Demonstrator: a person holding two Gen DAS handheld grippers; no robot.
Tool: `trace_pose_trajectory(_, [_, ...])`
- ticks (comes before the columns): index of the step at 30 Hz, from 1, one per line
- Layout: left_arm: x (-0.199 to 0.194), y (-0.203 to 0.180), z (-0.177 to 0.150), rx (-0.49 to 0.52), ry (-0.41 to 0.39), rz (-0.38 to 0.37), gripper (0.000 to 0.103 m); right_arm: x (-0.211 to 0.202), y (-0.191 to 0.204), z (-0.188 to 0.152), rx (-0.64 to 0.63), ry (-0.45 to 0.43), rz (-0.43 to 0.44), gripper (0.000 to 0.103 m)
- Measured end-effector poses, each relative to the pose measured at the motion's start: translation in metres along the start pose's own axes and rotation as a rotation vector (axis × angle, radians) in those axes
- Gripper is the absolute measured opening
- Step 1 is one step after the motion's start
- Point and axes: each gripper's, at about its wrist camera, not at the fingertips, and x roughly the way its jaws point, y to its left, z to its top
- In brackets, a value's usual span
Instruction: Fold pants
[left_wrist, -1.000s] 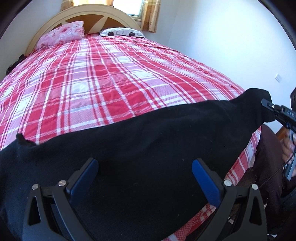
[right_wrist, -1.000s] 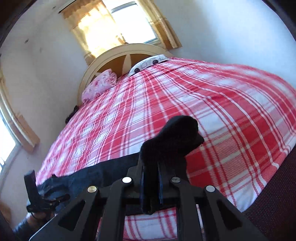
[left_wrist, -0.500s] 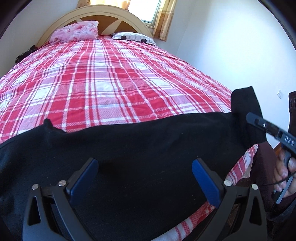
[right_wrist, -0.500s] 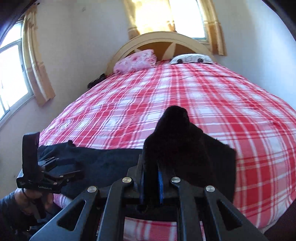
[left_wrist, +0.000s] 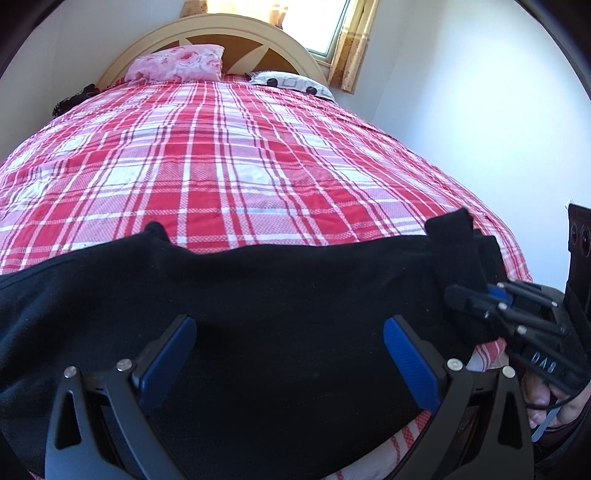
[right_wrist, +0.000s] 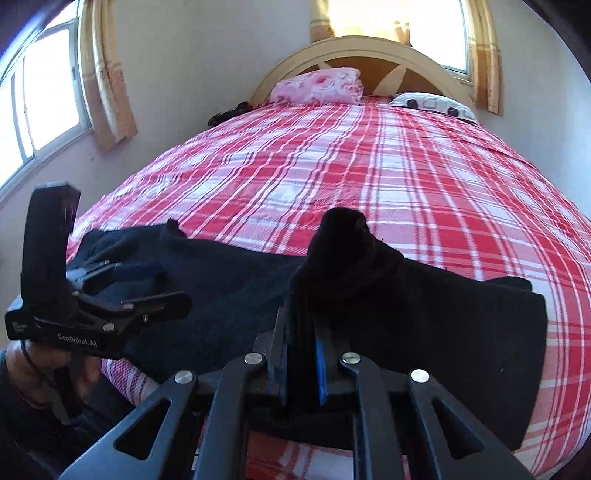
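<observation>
The black pants (left_wrist: 280, 306) lie along the near edge of the bed's red-and-white plaid bedspread (left_wrist: 229, 173), their long axis running side to side across the foot of the bed, parallel to the arched headboard (right_wrist: 354, 55) far beyond. A second ago the right end was lifted high and stretched out taut; now it has been brought in lower and nearer the cloth already lying flat, so a short flap doubles over on that side, which I read as the start of a fold across the length, not yet laid down. The right gripper (right_wrist: 301, 363) is clamped tight on a bunched peak of the black fabric, its blue pads pressed against the cloth between them. The left gripper (left_wrist: 288, 360) stands wide apart with nothing between its blue pads, hovering over the middle of the garment; whether it touches the cloth I cannot tell. Which end is waistband and which is cuffs is not clear. Two pillows, pink floral (left_wrist: 177, 68) and white patterned (left_wrist: 291, 83), sit well apart at the head.
</observation>
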Motion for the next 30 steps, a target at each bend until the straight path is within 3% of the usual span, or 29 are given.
trace_pose_trajectory(10, [-0.002,0.006,-0.001,-0.009,-0.008,0.010,0.103,0.026,0.025,-0.006,-0.061,0.043,0.025,0.011])
trace_pose_trajectory(16, [0.000,0.006,-0.001,-0.010,0.000,0.009,0.103,0.040,0.034,-0.011,-0.122,0.079,-0.004,0.015])
trace_pose_trajectory(18, [-0.002,0.005,0.000,-0.009,0.002,0.008,0.103,0.040,0.039,-0.012,-0.152,0.095,-0.019,0.025])
trace_pose_trajectory(21, [-0.005,0.002,0.003,-0.002,-0.006,0.001,0.103,0.023,0.040,-0.013,-0.190,0.115,0.027,0.037])
trace_pose_trajectory(26, [-0.006,-0.023,0.018,0.081,-0.004,-0.023,0.103,-0.028,-0.010,-0.011,-0.090,0.086,0.038,0.040])
trace_pose_trajectory(30, [-0.005,-0.050,0.040,0.157,-0.029,-0.042,0.103,-0.063,-0.090,-0.014,0.186,0.017,0.033,0.040])
